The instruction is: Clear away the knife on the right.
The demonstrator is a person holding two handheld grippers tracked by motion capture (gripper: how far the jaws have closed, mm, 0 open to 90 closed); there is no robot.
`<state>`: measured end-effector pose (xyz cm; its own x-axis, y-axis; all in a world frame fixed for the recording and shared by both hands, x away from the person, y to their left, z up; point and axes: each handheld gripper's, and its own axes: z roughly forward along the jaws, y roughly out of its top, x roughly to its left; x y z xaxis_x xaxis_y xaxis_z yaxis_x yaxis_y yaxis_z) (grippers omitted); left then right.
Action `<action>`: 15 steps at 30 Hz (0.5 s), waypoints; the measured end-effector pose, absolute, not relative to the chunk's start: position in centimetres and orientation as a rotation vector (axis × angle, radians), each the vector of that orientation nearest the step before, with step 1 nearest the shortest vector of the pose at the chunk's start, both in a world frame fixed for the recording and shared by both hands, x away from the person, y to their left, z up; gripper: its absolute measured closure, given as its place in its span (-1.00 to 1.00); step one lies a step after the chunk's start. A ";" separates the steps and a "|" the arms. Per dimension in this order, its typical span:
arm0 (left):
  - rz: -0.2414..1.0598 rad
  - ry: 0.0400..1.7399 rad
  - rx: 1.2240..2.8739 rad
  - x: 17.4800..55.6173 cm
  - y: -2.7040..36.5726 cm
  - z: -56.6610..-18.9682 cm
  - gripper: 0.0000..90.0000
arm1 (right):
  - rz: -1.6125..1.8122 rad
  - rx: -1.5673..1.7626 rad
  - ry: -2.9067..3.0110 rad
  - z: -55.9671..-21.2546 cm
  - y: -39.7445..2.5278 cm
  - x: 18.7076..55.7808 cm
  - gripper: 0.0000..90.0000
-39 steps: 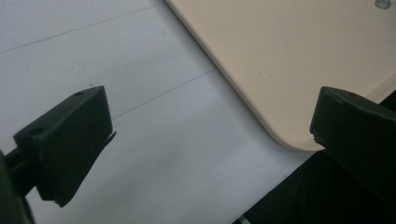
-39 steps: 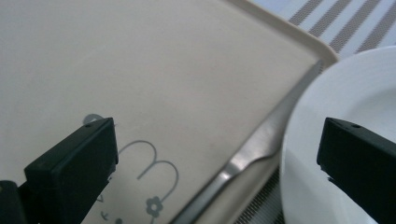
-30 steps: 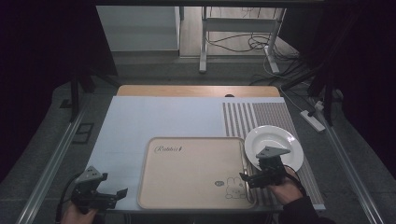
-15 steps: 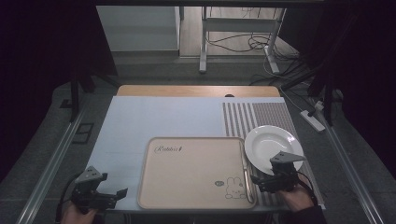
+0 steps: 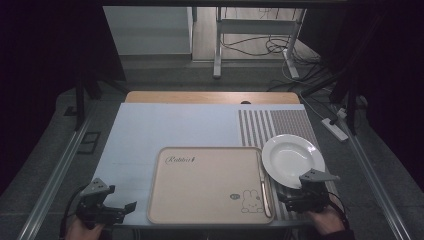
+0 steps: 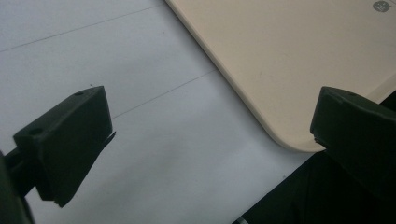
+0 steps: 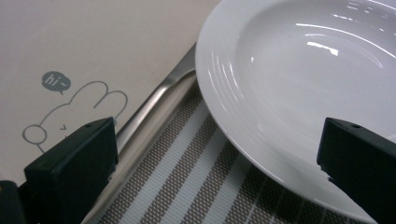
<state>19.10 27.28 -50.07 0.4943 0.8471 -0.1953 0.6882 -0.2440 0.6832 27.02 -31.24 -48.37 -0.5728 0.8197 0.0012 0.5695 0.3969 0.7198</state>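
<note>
While both grippers rest at the table's near edge, the left gripper [image 5: 131, 206] sits at 7 o'clock with jaws spread wide over the white mat [image 5: 165, 125], just beside the beige tray [image 5: 207, 185]. The right gripper [image 5: 281, 198] sits at 5 o'clock, jaws wide, empty. The white plate [image 5: 292, 160] lies on the striped mat [image 5: 270, 122], apparently touching the tray's right rim.

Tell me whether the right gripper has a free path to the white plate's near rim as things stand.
Probably yes. The right gripper sits just short of the white plate with jaws open, and the right gripper view shows bare striped mat between the jaws and the rim. The tray lies off to the side.
</note>
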 end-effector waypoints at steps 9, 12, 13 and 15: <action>0.275 1.260 2.004 19.1 27.3 -50.1 -1.00 | 0.974 1.253 2.257 -48.4 -32.4 26.1 -1.00; 0.276 1.259 2.004 19.1 27.3 -50.1 -1.00 | 0.983 1.266 2.242 -48.3 -32.8 25.9 -1.00; 0.275 1.260 2.004 19.1 27.3 -50.1 -1.00 | 0.988 1.271 2.237 -48.3 -32.9 25.8 -1.00; 0.276 1.259 2.005 19.1 27.3 -50.1 -1.00 | 0.990 1.279 2.230 -48.3 -33.1 25.7 -1.00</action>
